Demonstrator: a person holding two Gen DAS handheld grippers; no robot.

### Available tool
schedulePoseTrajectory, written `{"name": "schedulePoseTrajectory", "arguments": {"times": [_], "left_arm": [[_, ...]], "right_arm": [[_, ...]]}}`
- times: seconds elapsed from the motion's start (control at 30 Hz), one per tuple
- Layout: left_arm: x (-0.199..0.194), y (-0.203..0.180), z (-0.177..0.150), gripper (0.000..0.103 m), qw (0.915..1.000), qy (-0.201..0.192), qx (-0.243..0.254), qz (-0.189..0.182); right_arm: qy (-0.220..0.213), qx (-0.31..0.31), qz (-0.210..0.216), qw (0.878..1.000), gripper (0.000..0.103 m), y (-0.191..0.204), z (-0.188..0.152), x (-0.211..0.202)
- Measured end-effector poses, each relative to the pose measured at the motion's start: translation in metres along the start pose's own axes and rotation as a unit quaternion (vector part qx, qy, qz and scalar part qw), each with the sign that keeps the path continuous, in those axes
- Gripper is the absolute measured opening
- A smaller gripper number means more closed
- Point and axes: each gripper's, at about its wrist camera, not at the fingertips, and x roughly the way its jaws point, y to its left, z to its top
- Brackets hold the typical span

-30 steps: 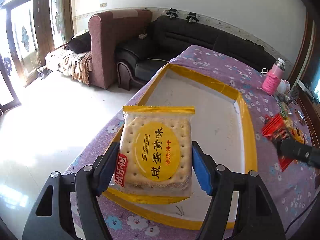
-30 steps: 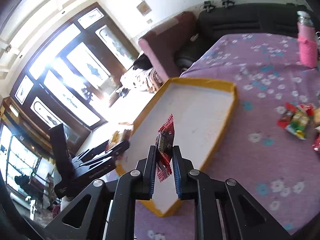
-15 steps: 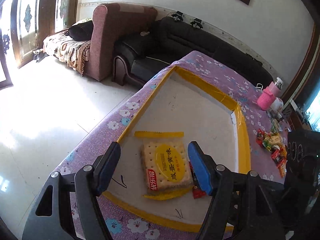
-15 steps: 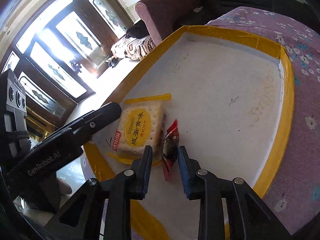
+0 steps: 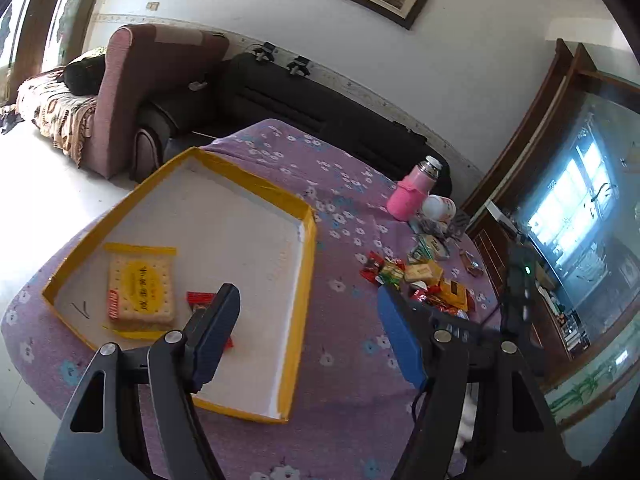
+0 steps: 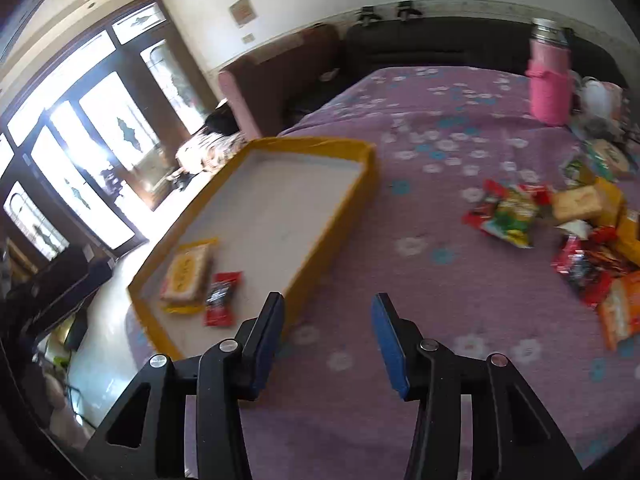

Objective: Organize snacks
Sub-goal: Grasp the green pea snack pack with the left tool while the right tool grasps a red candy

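Note:
A yellow-rimmed tray [image 5: 308, 248] with a white floor lies on the purple flowered tablecloth. A yellow cracker packet [image 5: 141, 288] and a small red snack packet [image 5: 200, 298] lie side by side in its near left corner; both also show in the right wrist view, the cracker packet [image 6: 186, 272] and the red packet [image 6: 221, 298]. My left gripper [image 5: 308, 328] is open and empty above the tray's right rim. My right gripper [image 6: 326, 336] is open and empty over the cloth right of the tray [image 6: 360, 188]. A pile of loose snacks [image 6: 580, 232] lies at the right.
A pink flask [image 5: 414, 196] and a white cup [image 5: 439, 208] stand at the table's far right side. The snack pile also shows in the left wrist view [image 5: 424, 280]. Sofas stand beyond the table's far edge. A wooden cabinet stands at the right.
Both grippers let go of their packets in the tray, opened, and pulled back and to the right. The cracker packet and red packet now lie in the tray.

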Motion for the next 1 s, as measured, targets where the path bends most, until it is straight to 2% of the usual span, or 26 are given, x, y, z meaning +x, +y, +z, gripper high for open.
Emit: {"name": "schedulePoseTrajectory", "arguments": {"times": [0.1,0.17,0.27,0.4,0.5,0.53,0.57,0.6,0.7,0.8,0.83,0.9,0.93,0.97,1.0], "left_arm": [[0.010,-0.013,-0.007,0.071,0.9999,0.015,0.007,-0.003],[0.014,-0.019,-0.008,0.071,0.9997,0.023,0.010,-0.002],[0.017,-0.025,-0.010,0.071,0.9995,0.029,0.015,0.003],[0.023,-0.030,-0.011,0.071,0.9991,0.035,0.022,0.008],[0.033,-0.031,-0.012,0.071,0.9988,0.043,0.021,0.013],[0.038,-0.031,-0.012,0.071,0.9986,0.047,0.020,0.014],[0.041,-0.031,-0.013,0.071,0.9984,0.050,0.020,0.015],[0.046,-0.032,-0.013,0.071,0.9983,0.054,0.019,0.014],[0.061,-0.036,-0.016,0.071,0.9973,0.070,0.019,0.008],[0.074,-0.046,-0.021,0.071,0.9956,0.088,0.030,0.000],[0.077,-0.050,-0.023,0.071,0.9952,0.092,0.035,-0.002],[0.081,-0.056,-0.025,0.071,0.9942,0.097,0.045,-0.006],[0.083,-0.059,-0.025,0.071,0.9939,0.098,0.049,-0.007],[0.084,-0.060,-0.026,0.071,0.9937,0.100,0.052,-0.008],[0.084,-0.062,-0.027,0.071,0.9935,0.101,0.053,-0.010]], "right_arm": [[-0.009,0.056,-0.074,0.996,0.046,-0.065,0.035,0.011],[-0.003,0.086,-0.080,0.993,0.046,-0.089,0.052,0.027],[0.007,0.117,-0.083,0.990,0.046,-0.101,0.069,0.054],[0.034,0.117,-0.112,0.986,0.046,-0.104,0.078,0.089],[0.037,0.118,-0.100,0.987,0.038,-0.104,0.069,0.094],[0.038,0.112,-0.093,0.989,0.030,-0.102,0.066,0.091],[0.044,0.108,-0.083,0.990,0.015,-0.100,0.062,0.087],[0.051,0.104,-0.068,0.991,0.009,-0.099,0.057,0.083],[0.058,0.069,-0.059,0.994,0.008,-0.089,0.037,0.065],[0.096,0.062,-0.017,0.993,0.009,-0.085,0.020,0.049],[0.095,0.063,-0.011,0.993,0.013,-0.086,0.015,0.041],[0.054,0.059,-0.020,0.997,0.014,-0.093,0.011,0.019],[0.021,0.054,-0.042,0.997,0.016,-0.099,0.012,0.007],[-0.003,0.052,-0.060,0.997,0.025,-0.104,0.014,-0.002],[-0.024,0.049,-0.083,0.995,0.030,-0.111,0.018,-0.007]]}}
